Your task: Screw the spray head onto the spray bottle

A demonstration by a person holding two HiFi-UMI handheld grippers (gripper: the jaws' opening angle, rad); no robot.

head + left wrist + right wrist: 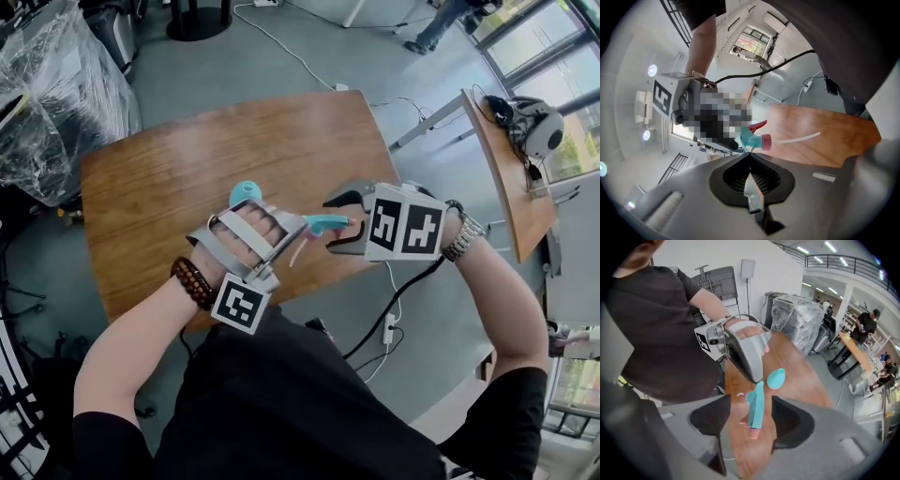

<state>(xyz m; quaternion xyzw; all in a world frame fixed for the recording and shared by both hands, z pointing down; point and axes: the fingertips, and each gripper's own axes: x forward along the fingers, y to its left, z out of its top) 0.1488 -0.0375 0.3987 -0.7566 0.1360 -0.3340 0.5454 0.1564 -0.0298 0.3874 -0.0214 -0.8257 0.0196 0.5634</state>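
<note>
left hand-held gripper [750,153] pinches spray head [755,411]; right hand-held gripper [340,223] straddles it

Wooden table [159,178]; teal spray bottle [246,193] on it.

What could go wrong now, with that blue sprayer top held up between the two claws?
1. The left gripper pinches the spray head only at its very tips, while the right gripper stands open around it; the head could slip and drop.
2. The bottle sits unheld on the table; it may tip or slide when the head is pushed on.
3. The thin tube sticks out and could bend or miss the bottle's mouth.
</note>
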